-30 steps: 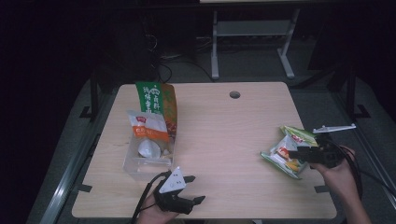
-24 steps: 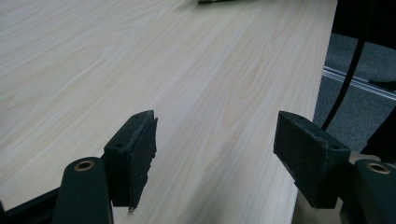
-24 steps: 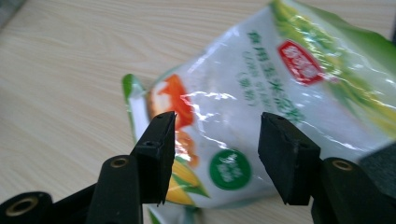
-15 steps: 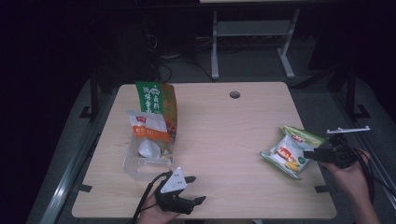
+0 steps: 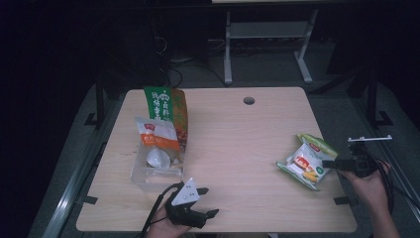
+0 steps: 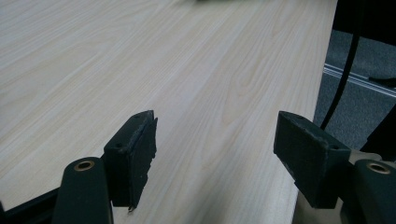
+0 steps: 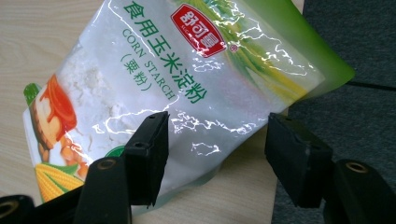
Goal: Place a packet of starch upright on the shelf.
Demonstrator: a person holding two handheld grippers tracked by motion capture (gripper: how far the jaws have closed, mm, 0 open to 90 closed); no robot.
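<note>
The corn starch bag [image 5: 307,161] is lying flat near the desk's [image 5: 237,144] right edge. The right gripper [image 5: 331,163] is sitting at the bag's near edge, its jaws having just been opening, wide apart, gripping nothing. The left gripper [image 5: 208,202] is resting at the front edge, jaws apart and empty.

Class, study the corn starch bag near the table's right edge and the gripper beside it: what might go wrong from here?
1. The corn starch bag lies with a corner over the table edge; a nudge might tip it off.
2. The right gripper has just been opening, its jaws apart above the glossy film; a shallow grip on the bag's edge might slip.
</note>
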